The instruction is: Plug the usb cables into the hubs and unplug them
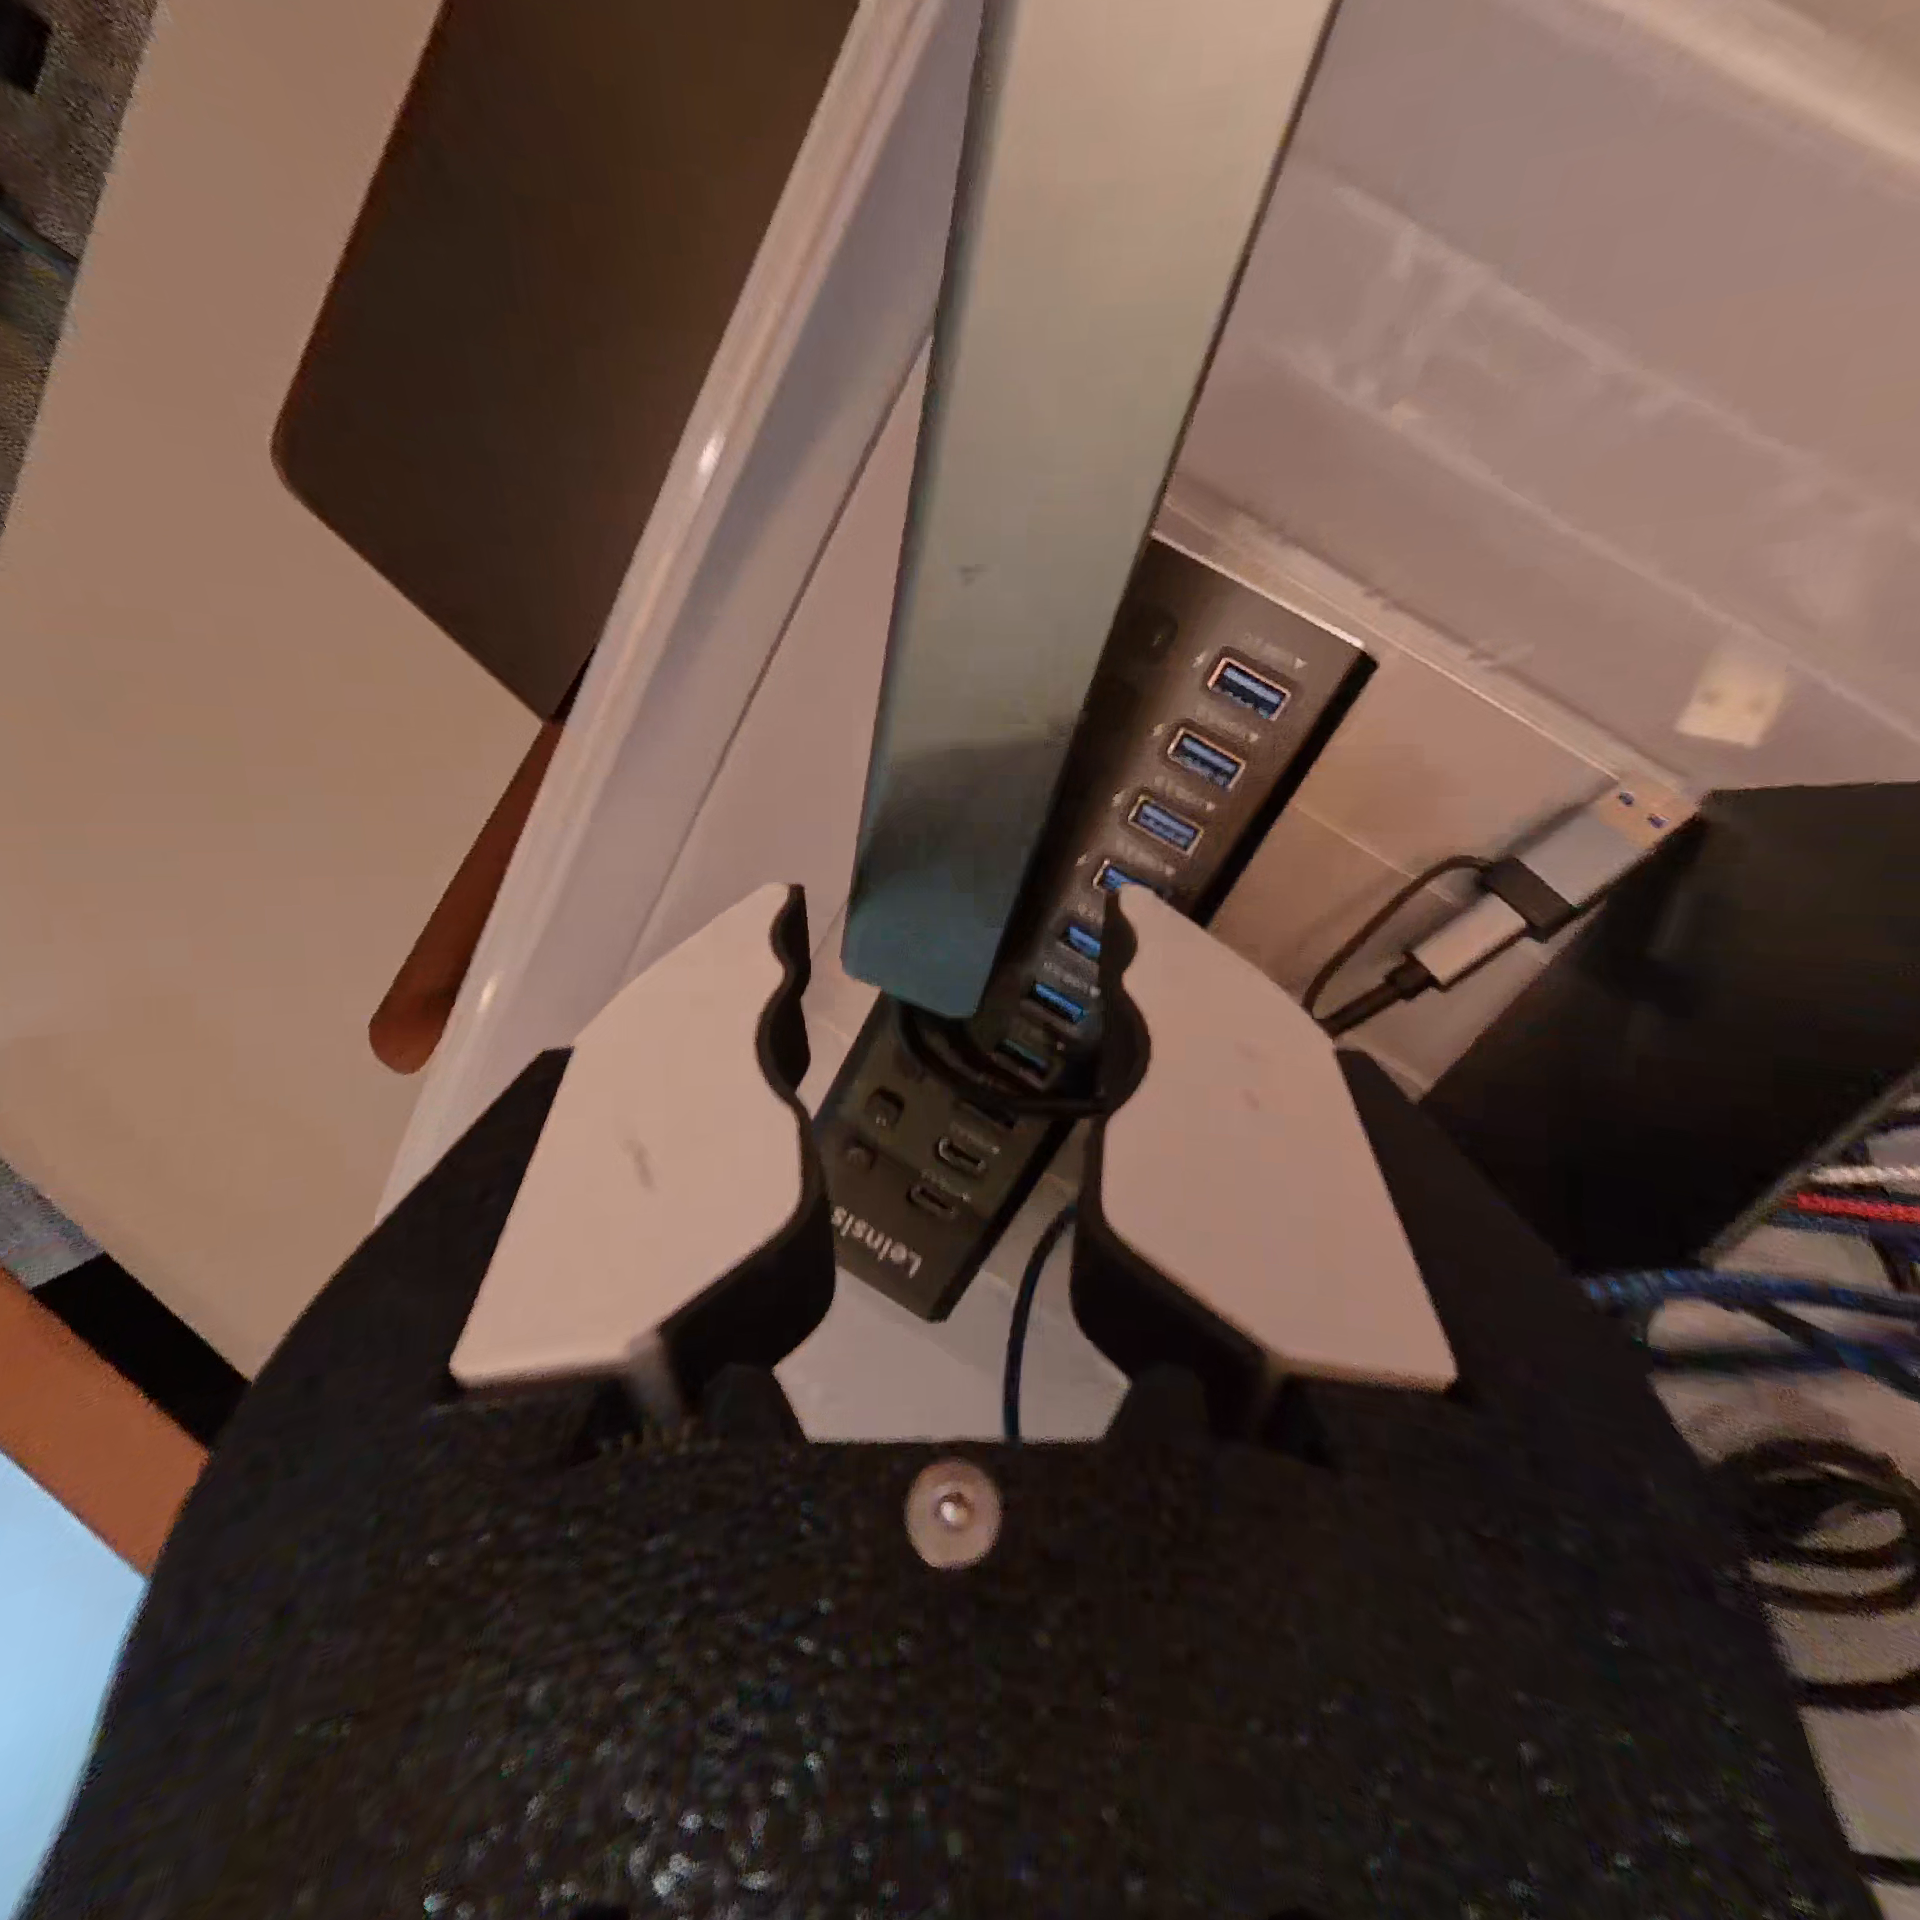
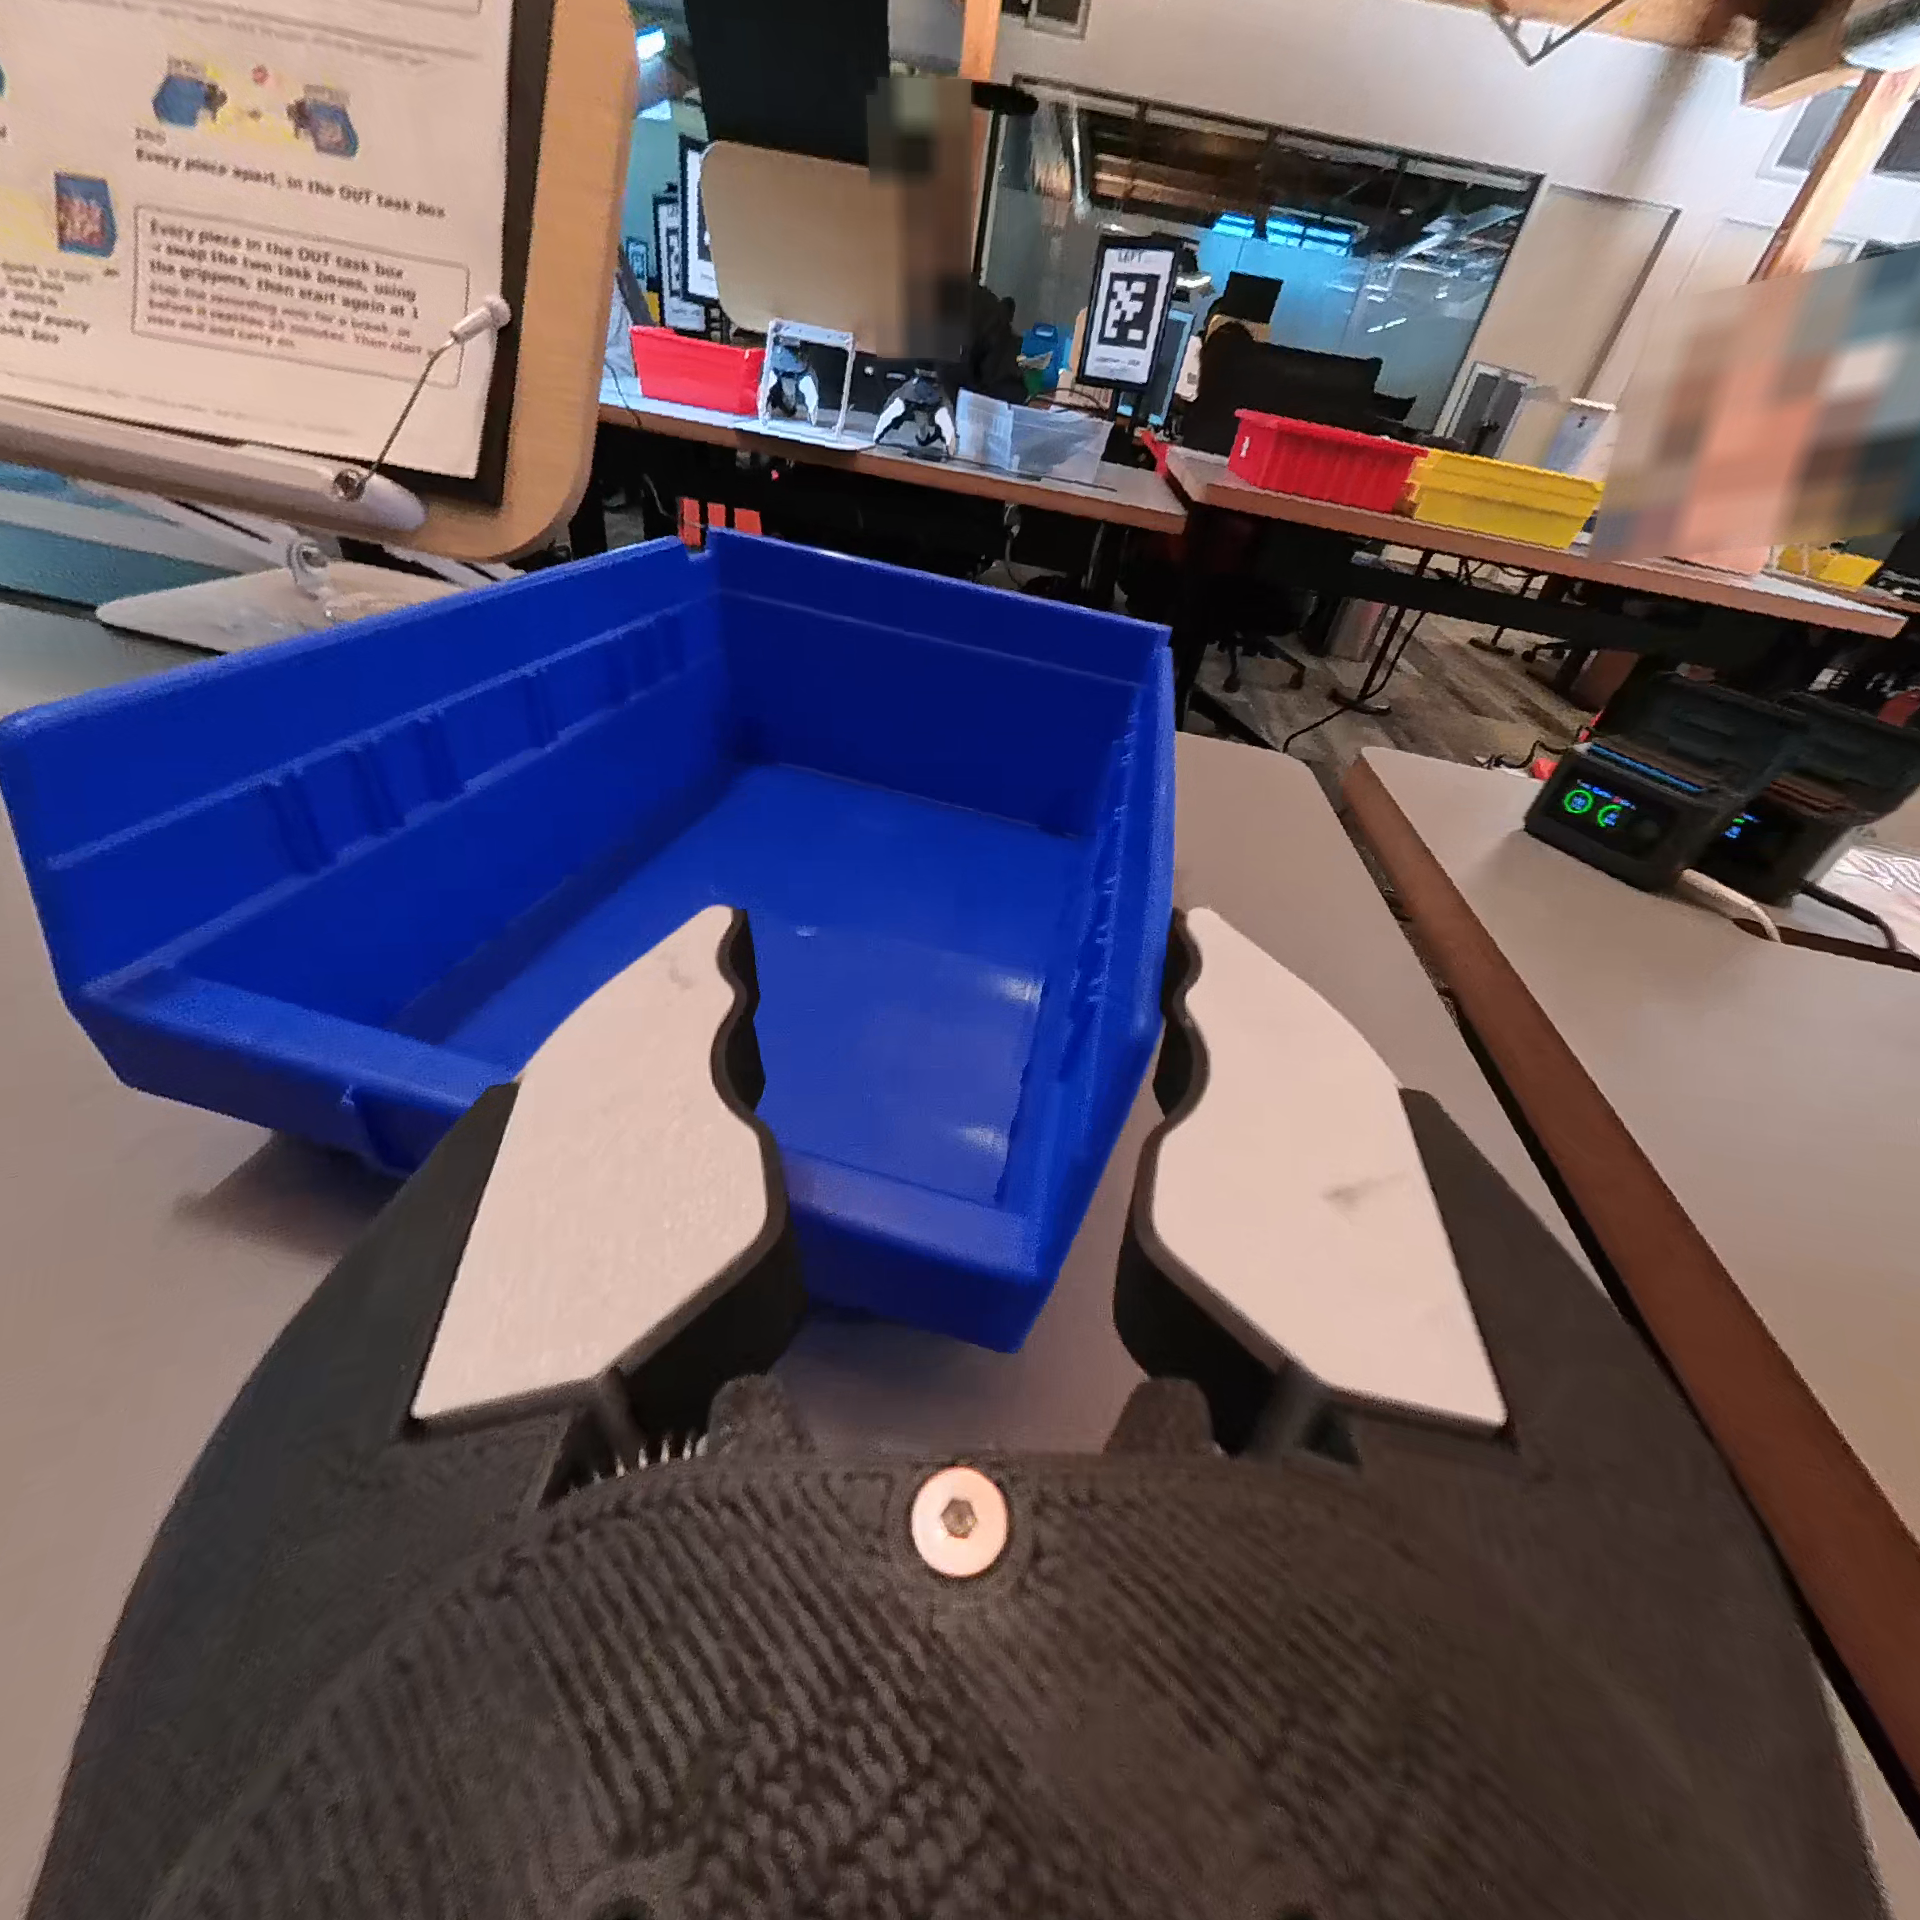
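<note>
In the left wrist view a black USB hub (image 1: 1299, 717) with a row of blue ports lies on a pale surface, running away from me. A long grey flat bar (image 1: 1039, 520) lies over its left side. The bar's lower end sits between my fingers without touching them. My left gripper (image 1: 954, 935) is open and empty, just above the hub's near half. A thin dark cable (image 1: 1023, 1340) runs from under the hub toward me. A silver hub (image 1: 1605, 847) lies at the right with a black plug in it. My right gripper (image 2: 961, 925) is open and empty over a blue bin (image 2: 395, 790).
A black box (image 1: 1683, 997) stands right of the hubs, with braided blue and red cables (image 1: 1766, 1299) and a black coil (image 1: 1829, 1538) beside it. The blue bin is empty on a grey table (image 2: 156, 1299). An instruction sheet on a stand (image 2: 260, 229) is at back left. A second table (image 2: 1662, 1091) carries black devices. Left tips to right tips: about 70 cm. My left tips are roughly 4 cm from the black USB hub (image 1: 1299, 717).
</note>
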The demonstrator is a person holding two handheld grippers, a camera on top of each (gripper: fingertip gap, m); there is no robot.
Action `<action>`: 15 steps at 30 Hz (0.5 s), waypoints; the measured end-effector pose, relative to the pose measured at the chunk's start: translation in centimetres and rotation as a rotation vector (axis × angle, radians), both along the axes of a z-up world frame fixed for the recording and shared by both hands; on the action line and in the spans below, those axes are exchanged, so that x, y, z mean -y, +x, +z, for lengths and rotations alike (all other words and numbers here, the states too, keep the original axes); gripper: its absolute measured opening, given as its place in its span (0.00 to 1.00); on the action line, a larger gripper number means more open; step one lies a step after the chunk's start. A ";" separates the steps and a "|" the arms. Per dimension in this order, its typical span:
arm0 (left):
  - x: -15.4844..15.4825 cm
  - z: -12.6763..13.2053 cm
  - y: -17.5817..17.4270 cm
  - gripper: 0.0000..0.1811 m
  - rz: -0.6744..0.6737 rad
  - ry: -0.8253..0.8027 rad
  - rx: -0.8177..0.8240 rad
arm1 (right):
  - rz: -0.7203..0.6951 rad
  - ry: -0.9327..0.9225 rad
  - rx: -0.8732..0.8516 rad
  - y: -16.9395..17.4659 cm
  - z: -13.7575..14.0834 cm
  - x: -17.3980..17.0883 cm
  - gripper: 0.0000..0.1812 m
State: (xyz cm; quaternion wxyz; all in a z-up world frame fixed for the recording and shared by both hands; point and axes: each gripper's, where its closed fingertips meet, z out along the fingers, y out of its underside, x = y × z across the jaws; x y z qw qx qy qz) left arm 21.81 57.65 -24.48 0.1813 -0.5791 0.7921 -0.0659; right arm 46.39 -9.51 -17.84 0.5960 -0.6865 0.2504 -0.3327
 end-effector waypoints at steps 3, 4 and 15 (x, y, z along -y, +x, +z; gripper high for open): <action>0.1 -1.1 0.5 0.25 -0.020 0.031 -0.012 | 0.005 -0.022 0.005 -0.1 -0.2 -0.3 0.41; 0.1 -1.1 0.6 0.25 -0.043 0.040 -0.013 | 0.005 -0.024 0.006 -0.1 -0.2 -0.3 0.41; -0.2 4.2 0.3 0.17 -0.037 0.249 0.175 | -0.018 -0.017 0.038 -0.2 0.4 -0.1 0.40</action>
